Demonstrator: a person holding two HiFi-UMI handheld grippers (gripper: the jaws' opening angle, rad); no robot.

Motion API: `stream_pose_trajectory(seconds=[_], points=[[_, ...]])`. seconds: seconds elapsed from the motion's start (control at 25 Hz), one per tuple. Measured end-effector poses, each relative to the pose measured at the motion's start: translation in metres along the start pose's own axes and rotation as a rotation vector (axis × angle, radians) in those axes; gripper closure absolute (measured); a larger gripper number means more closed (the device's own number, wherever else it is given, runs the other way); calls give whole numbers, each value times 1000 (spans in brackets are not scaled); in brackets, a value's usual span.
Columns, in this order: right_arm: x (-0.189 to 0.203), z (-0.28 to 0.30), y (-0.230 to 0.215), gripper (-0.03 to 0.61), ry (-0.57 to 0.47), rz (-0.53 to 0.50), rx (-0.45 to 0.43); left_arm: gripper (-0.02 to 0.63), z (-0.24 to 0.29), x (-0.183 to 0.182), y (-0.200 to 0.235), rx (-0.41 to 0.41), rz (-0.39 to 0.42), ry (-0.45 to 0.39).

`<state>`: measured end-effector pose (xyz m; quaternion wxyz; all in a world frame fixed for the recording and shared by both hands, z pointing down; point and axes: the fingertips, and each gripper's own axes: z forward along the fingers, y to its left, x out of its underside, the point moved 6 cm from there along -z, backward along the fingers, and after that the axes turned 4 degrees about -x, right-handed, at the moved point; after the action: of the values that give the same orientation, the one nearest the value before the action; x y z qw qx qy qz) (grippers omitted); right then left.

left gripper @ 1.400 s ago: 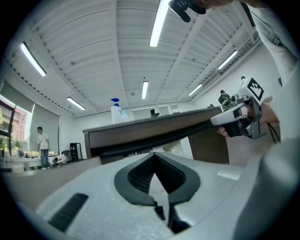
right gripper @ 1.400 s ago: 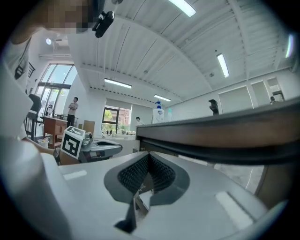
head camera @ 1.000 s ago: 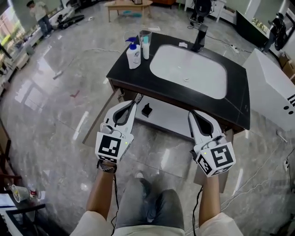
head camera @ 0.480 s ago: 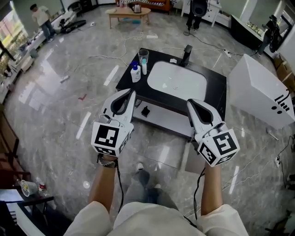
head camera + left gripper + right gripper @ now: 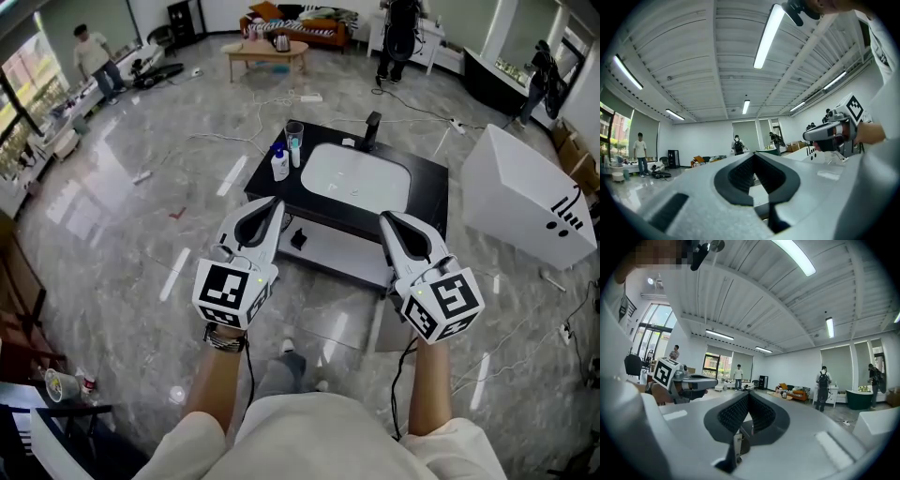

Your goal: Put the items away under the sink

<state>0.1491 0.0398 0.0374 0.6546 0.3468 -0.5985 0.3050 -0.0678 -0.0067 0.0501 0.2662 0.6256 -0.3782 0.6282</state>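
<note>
Bright, even indoor light fr ceiling strip lights point(image 5: 768, 37) + side windows point(image 5: 661, 324). Glossy floor point(image 5: 141, 216) has glare streaks. Sink point(image 5: 356, 178) evenly lit, shadows soft. Gripper views: heavy fisheye, dark corners.

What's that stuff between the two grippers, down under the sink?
Head view: the white shelf under the black counter lies between the left gripper and right gripper, holding one small black item.

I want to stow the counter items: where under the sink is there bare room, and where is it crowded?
The white shelf under the sink basin is bare right of the small black item at its left end. The crowded spot is the countertop's back left corner, where the pump bottle and the glass stand close together.
</note>
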Motion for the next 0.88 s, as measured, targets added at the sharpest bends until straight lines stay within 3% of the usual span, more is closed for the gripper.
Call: stream_pose_trajectory(seconds=[0.28,0.88], points=[[-9,-38,17,571,-13,-28,13,609,-36,-13,-22,8,-10,-10],[-13,-62,39,572,-20,-64,-25,609,-58,-23,-50,25,25,-16]])
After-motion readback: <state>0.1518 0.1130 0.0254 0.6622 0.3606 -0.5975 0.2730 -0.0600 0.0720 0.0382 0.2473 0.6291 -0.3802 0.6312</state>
